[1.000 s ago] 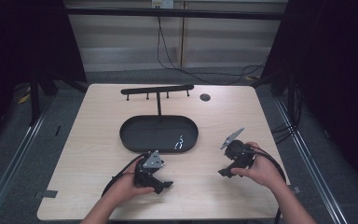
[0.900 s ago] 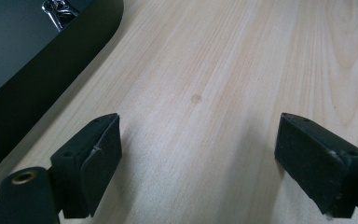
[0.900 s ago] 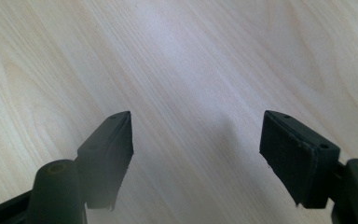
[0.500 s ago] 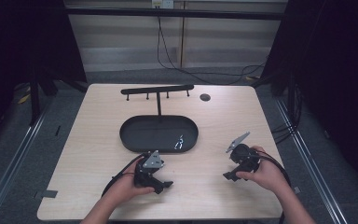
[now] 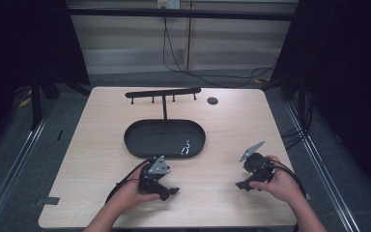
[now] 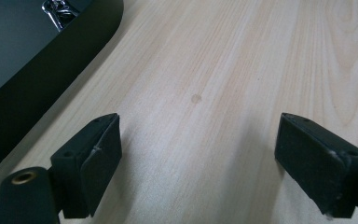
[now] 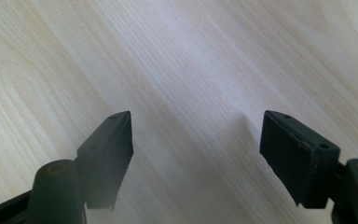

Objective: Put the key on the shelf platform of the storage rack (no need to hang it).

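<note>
My left gripper (image 5: 171,192) at the lower middle of the high view is black, with a grey three-cornered plate on top and a black cable that curves back along my bare forearm. My right gripper (image 5: 241,185) at the lower right has the same black body, the same grey plate and a black cable looping behind my hand. In the two gripper views my jaws are matte black blocks with small screw holes, flat dark pads (image 6: 100,172) with worn edges, and one brass-coloured bushing at the lower left corner.
</note>
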`<state>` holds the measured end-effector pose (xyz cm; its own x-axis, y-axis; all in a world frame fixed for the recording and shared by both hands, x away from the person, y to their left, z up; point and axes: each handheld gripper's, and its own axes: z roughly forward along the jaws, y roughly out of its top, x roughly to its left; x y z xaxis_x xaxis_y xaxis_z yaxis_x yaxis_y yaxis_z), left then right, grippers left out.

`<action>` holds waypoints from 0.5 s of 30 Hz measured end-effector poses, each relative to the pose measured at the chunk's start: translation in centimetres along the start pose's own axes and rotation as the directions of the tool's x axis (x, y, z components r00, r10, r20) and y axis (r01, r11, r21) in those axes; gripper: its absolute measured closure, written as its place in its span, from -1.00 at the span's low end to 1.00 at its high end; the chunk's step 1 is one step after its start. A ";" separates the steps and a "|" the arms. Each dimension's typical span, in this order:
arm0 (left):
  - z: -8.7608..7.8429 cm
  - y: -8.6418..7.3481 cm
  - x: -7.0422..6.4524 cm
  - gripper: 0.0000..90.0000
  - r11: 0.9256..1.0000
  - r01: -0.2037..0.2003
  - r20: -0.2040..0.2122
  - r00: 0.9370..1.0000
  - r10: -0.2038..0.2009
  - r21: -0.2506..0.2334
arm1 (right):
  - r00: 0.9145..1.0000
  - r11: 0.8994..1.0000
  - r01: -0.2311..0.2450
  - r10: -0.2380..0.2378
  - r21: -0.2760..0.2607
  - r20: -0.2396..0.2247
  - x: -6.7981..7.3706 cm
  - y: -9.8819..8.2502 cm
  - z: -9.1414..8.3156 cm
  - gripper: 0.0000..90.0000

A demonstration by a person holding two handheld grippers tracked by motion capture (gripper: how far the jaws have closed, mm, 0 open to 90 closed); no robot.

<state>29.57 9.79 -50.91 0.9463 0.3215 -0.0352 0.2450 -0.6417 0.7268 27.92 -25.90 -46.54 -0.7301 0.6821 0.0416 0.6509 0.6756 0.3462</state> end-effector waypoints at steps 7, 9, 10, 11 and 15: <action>0.0 0.0 0.0 -0.68 1.000 0.000 -0.001 1.000 0.000 0.002 | 1.000 1.000 -0.008 0.008 0.004 0.012 -0.2 -0.7 0.2 -0.44; 0.0 0.0 0.0 -0.68 1.000 0.000 -0.001 1.000 0.000 0.002 | 1.000 1.000 -0.010 0.010 0.008 0.013 -0.2 -1.0 0.2 -0.44; 0.0 0.0 0.0 -0.68 1.000 0.000 -0.001 1.000 0.000 0.002 | 1.000 1.000 -0.013 0.013 0.020 0.016 -0.2 -1.3 0.3 -0.43; 0.0 0.0 0.0 -0.68 1.000 0.000 -0.002 1.000 0.000 0.001 | 1.000 1.000 -0.010 0.009 0.028 0.020 -0.3 -1.4 0.3 -0.43; 0.0 0.0 0.0 -0.68 1.000 0.000 -0.001 1.000 0.000 0.002 | 0.999 0.999 -0.010 0.009 0.039 0.037 -0.4 -1.7 0.5 -0.43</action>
<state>29.56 9.79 -50.90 0.9460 0.3223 -0.0339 0.2451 -0.6430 0.7256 27.18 -27.19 -47.63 -0.7164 0.6977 0.0104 0.6658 0.6791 0.3090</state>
